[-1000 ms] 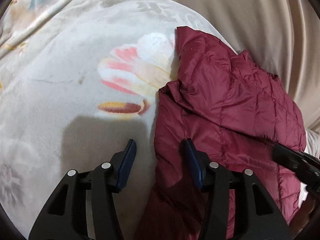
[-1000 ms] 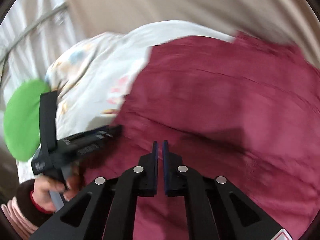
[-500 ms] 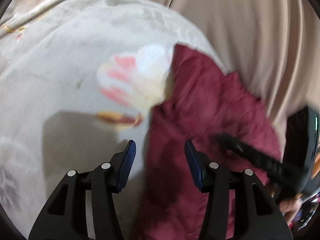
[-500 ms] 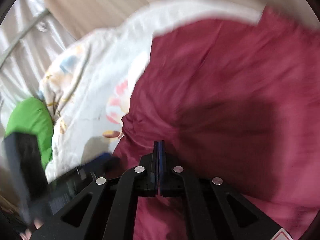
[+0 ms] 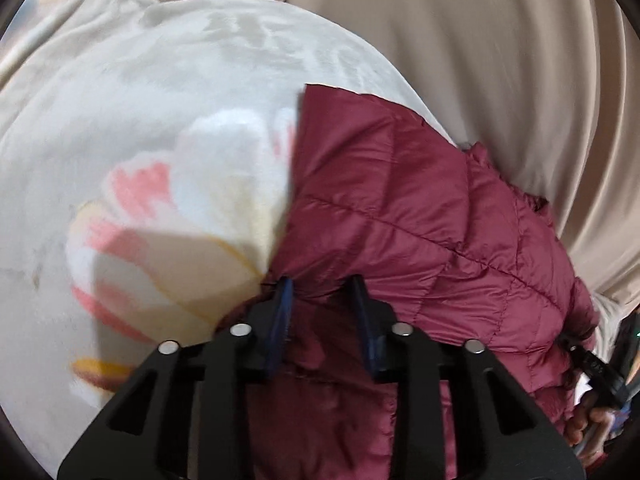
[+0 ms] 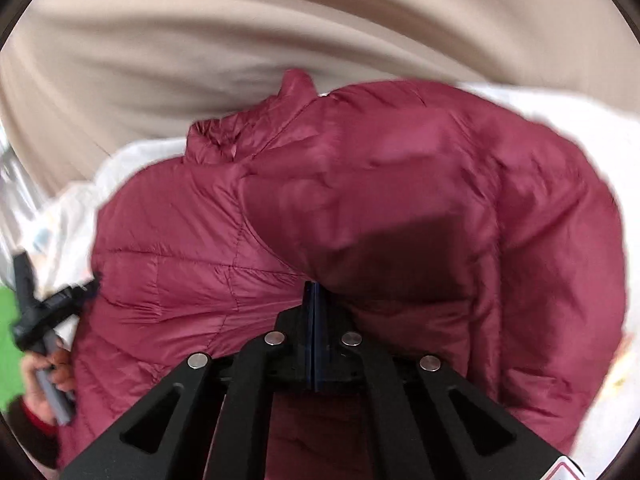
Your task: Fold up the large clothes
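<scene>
The maroon quilted jacket [image 5: 420, 240] lay bunched on a cream floral blanket [image 5: 152, 152], with beige draped fabric [image 5: 460, 40] behind both. In the left wrist view its left edge ran beside a pink and white flower print on the blanket, and the puffed panels rose in a mound toward the right.

Left gripper [image 5: 322, 292]: jaws set narrowly apart, blue pads [image 5: 285, 304] on either side of a dark fold at the jacket's near edge. Fabric sat between the pads; whether they pressed it could not be told.

Right gripper [image 6: 315, 296]: jaws closed together, pads flush, tips tucked under an overhanging lobe of the jacket [image 6: 360, 208]. No cloth was visible between the pads at the tips; a pinch further in could not be confirmed. The shadow of the gripper fell on the lobe above it.

In the right wrist view the collar [image 6: 256, 132] stood up at the far end of the jacket, toward the beige fabric. The left gripper's body [image 6: 44, 312] and the hand [image 6: 48, 372] holding it showed at the left edge, touching the jacket's side. A green patch [image 6: 8, 340] was visible at the far left, identity unclear. Image blurred toward the right side.
</scene>
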A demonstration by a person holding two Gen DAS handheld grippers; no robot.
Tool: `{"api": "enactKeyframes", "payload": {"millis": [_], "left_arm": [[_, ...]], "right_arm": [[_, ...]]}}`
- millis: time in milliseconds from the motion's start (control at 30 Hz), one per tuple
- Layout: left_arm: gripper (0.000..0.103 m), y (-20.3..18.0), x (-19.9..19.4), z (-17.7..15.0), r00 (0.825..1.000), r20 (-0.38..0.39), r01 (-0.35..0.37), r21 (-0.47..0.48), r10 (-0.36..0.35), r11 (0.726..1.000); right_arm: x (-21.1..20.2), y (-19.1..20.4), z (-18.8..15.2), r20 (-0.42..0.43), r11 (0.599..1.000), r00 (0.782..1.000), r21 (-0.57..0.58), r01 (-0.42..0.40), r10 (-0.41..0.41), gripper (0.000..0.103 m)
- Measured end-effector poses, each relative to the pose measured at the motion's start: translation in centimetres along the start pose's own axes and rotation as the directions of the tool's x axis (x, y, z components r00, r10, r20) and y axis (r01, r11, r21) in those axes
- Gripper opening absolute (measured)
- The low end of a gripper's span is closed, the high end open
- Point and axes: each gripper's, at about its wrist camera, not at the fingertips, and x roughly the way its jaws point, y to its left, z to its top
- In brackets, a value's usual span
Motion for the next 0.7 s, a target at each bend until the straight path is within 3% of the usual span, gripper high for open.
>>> {"api": "enactKeyframes", "payload": {"millis": [100,200,267,300,433,533,567,633,700], "left_arm": [[0.024,1.0,-0.5,-0.2,1.0,0.006,0.02,-0.035,-0.02,0.999],[0.024,0.8,-0.6,-0.5,1.0,0.015,-0.005,-0.02,0.005,1.0],[0.024,0.6,-0.7,-0.6,1.0,0.021,-0.015,-0.014,0.015,1.0],[0.024,0.6,-0.7,-0.7,1.0,0.023,-0.011,-0.015,0.011,1.0],[0.024,0.7,-1.0,-0.9,0.999,0.035,-0.013,-0.034,0.014,0.999],[0.023,1.3,-1.9,-1.6,0.999,0.042,-0.023,-0.057,0.025,0.998],[0.023,1.4,-2.3,-1.8,0.999,0.036,-0.03,-0.058,0.032,0.998],[0.03,1.5,-3.8,-2.7,0.999,0.002,-0.044,-0.05,0.044,0.998],[0.069,2.2,-6.3,-3.8,0.999,-0.014,-0.043,-0.064,0.042,0.997]], "right_arm": [[-1.1,1.6,-0.1,0.023,0.999,0.999,0.023,0.037,-0.038,0.0],[-3.8,2.6,0.9,0.137,0.998,0.988,-0.015,0.069,-0.066,0.0],[-2.6,1.4,0.9,0.105,0.982,0.977,-0.022,0.188,-0.185,0.0],[-0.8,0.5,0.3,0.048,0.976,0.977,-0.059,0.211,-0.208,0.0],[-2.4,0.3,-0.2,0.067,0.981,0.979,-0.008,0.192,-0.191,0.0],[-5.6,1.0,-1.4,0.099,0.983,0.978,0.001,0.185,-0.184,0.014],[-6.9,1.4,-2.3,0.103,0.977,0.972,-0.017,0.213,-0.21,0.023],[-10.3,2.0,-4.8,0.124,0.959,0.956,-0.066,0.275,-0.266,0.037],[-12.5,2.6,-7.3,0.135,0.951,0.95,-0.1,0.294,-0.28,0.05]]}}
